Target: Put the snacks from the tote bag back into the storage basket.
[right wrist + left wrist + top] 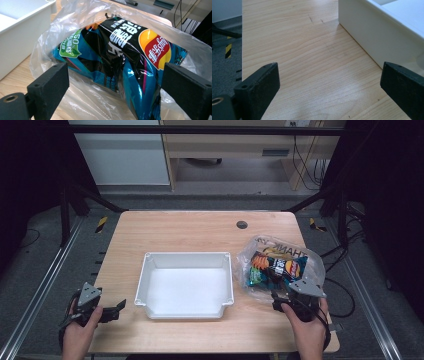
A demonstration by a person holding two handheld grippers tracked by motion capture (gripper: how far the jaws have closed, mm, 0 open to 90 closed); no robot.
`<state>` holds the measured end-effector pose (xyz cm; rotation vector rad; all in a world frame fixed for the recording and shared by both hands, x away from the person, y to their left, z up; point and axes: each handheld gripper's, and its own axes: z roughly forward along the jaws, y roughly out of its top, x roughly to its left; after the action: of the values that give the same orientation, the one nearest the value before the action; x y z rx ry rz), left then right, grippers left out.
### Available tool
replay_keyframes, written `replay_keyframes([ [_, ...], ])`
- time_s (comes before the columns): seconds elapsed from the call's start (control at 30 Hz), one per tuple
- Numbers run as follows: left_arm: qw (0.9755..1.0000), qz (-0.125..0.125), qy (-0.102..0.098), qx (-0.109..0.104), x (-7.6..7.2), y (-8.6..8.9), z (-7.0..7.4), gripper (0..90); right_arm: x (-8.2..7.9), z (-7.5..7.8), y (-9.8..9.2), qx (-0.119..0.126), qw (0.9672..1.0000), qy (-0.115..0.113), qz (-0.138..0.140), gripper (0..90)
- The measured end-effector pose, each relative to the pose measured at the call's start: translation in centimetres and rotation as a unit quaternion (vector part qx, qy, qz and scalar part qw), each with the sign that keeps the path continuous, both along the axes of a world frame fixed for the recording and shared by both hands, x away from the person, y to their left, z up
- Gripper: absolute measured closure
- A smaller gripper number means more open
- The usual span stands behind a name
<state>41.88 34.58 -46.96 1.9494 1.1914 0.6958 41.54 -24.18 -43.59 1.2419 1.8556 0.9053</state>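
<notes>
Step in hand: the approach — the right tongs (113, 82) stand at the mouth of the clear plastic bag (305, 265), aimed at the crisp packet (130, 62) inside it.
Right tongs: jaws spread wide, one on each side of the packet's near end, not pressing on it; nothing is held.
Crisp packet: directly ahead of the right tongs, lying in the bag on the desk (190, 230), its near end between the jaws.
Left tongs (329, 80): jaws apart and empty, low over bare desk, with the white tray (367, 32) just ahead to one side.
White tray: empty, between the two tongs.
Next move, as I judge it: close on the packet alone — not the loose film around it — then draw it out, probably towards the tray; the left tongs may need to pin the bag.
</notes>
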Motion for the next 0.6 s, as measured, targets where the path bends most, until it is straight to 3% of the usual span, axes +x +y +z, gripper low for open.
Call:
replay_keyframes([
  [0.4, 0.9999, 0.003, -0.004, -0.009, -0.1, 0.3, 0.1, 2.2, -0.1, 0.0, -0.6, 0.002, 0.9999, -0.004, -0.013, 8.2],
  [0.6, 0.9996, 0.009, -0.022, -0.015, -0.5, 0.5, 0.5, 2.2, -0.3, 0.3, -1.1, 0.002, 0.9997, -0.010, -0.020, 7.5],
])
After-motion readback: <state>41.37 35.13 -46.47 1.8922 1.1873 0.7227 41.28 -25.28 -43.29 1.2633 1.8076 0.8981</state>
